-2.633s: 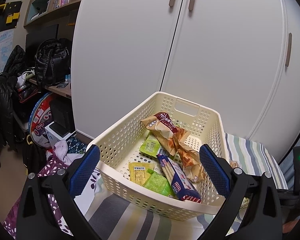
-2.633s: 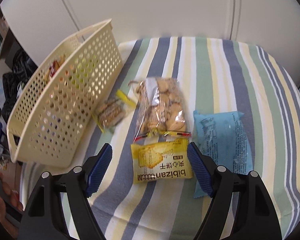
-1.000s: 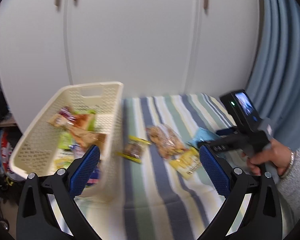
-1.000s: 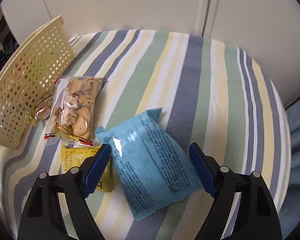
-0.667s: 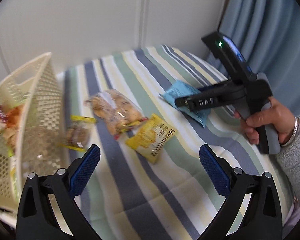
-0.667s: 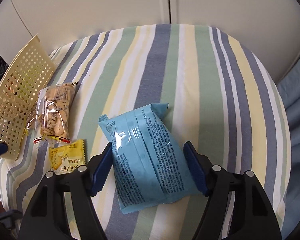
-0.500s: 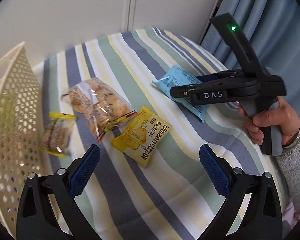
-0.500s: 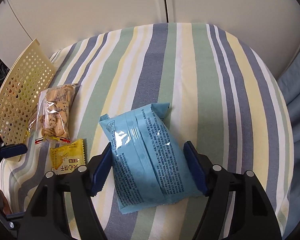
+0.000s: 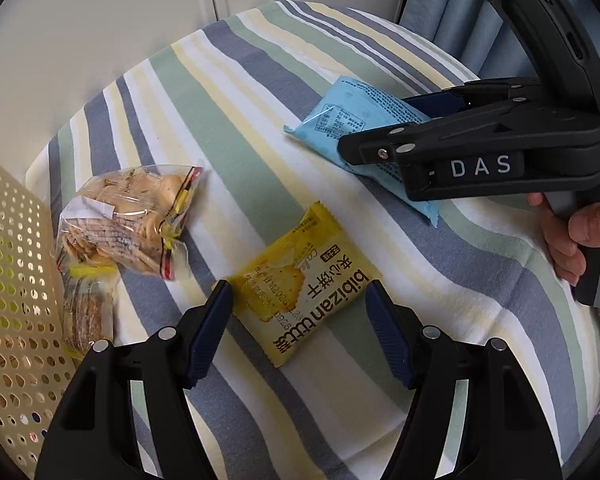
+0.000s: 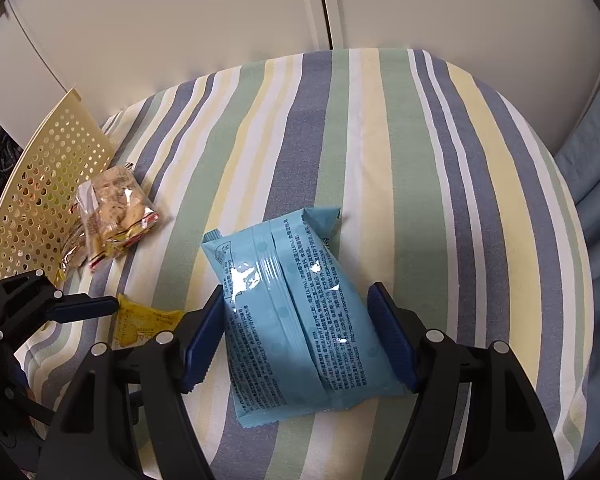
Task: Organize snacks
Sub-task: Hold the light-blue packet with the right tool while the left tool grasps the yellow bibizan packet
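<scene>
Both grasps pending. My left gripper (image 9: 298, 320) has fingers spread astride the yellow cracker packet (image 9: 300, 280); my right gripper (image 10: 296, 330) likewise brackets the blue packet (image 10: 296, 320). Both lie flat on the striped surface (image 10: 440, 160). Next, I judge: close, lift, carry to basket (image 9: 12, 280).

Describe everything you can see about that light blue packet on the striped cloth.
The light blue packet is a glossy, puffy plastic pouch with crimped ends and a back seam, printed side up with small dark text. It lies flat on the striped cloth, sealed, between the right gripper's open blue fingers, which flank its sides.
</scene>
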Motion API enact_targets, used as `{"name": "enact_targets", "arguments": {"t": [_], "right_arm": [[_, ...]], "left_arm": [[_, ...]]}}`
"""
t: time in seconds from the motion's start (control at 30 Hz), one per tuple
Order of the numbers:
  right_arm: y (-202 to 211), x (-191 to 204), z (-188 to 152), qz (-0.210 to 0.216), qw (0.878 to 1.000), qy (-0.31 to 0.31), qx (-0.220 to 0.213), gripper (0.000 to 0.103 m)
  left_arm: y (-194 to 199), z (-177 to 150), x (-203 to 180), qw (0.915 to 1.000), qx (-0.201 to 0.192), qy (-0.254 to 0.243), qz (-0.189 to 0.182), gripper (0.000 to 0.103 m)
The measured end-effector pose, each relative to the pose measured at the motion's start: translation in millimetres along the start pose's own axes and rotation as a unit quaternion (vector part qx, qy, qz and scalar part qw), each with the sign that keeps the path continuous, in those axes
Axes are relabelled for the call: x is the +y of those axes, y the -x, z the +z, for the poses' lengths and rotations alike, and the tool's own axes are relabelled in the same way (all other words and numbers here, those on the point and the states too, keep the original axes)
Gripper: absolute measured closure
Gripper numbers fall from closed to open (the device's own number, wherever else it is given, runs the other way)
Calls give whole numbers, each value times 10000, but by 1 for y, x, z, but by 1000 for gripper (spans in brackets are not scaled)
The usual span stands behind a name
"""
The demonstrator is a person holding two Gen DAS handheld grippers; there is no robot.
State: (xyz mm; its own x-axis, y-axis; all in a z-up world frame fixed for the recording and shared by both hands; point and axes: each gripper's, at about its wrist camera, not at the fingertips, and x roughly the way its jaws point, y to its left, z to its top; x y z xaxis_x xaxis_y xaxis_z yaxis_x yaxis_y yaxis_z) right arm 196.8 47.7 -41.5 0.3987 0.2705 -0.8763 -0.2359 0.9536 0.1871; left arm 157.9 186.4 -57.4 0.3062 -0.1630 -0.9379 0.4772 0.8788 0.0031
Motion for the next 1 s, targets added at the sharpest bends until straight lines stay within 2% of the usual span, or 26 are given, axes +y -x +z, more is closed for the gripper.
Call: {"name": "enact_targets", "arguments": {"t": [0.17,0.43,0.5,0.57,0.67,0.77,0.87,1.0], "right_arm": [[1,-3,0,82,9999,-68,-31,32],[3,-8,-2,162,9997,-143,-61,32],[3,-8,-2,173,9997,-139,-59,32],[4,-9,-2,198,9997,-158,-66,32],[6,-12,-2,249,9994,-205,-82,32],[7,-15,-2,294,9992,-241,-96,32],[7,-16,-1,321,9991,-269,-108,32],[8,-19,-1,365,9988,-304,-119,32]], "left_arm": [[-7,0,-4,9997,139,-6,177,33],[-13,5,-1,9995,139,169,209,31],[-15,11,-1,9995,162,161,225,28],[-16,19,3,9991,191,200,309,17],[-15,23,4,9981,191,547,189,16],[-10,22,3,9974,216,692,-24,16],[-6,16,-3,9978,280,583,-169,16],[-10,16,-10,9990,320,292,87,16]]}}
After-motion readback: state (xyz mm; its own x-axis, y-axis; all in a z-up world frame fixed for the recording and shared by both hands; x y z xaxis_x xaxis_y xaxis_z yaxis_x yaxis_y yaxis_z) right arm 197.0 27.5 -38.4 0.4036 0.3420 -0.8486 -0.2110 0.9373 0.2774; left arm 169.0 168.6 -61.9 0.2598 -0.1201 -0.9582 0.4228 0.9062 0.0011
